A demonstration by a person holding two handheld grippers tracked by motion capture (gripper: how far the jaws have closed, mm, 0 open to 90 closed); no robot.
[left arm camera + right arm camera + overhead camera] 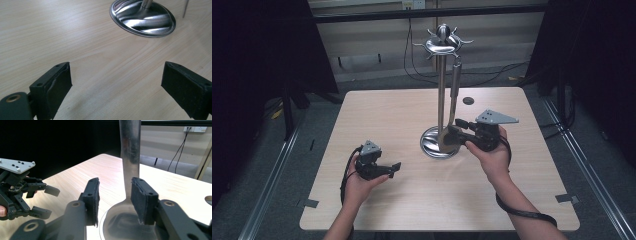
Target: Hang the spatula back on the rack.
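Note:
A steel utensil stand (441, 85) with a round base (142, 18) stands at the middle of the wooden table (377, 115). A metal spoon-like utensil (454, 85) hangs from one of its top hooks, its wide head (120, 217) low by the base. My right gripper (455, 128) reaches in from the right at that head. Its jaws straddle the utensil's neck (128, 162) and stand open: a gap shows beside the left pad (93, 200), and the right pad lies close against the metal. My left gripper (394, 167) rests on the table left of the base, jaws wide apart (115, 92) over bare wood, also seen open (48, 201).
A small dark round hole (468, 100) sits in the tabletop behind the stand. Cables (492, 72) run over the floor beyond the far edge. Black curtains (257, 60) hang on both sides. Bare wood lies in front of both hands.

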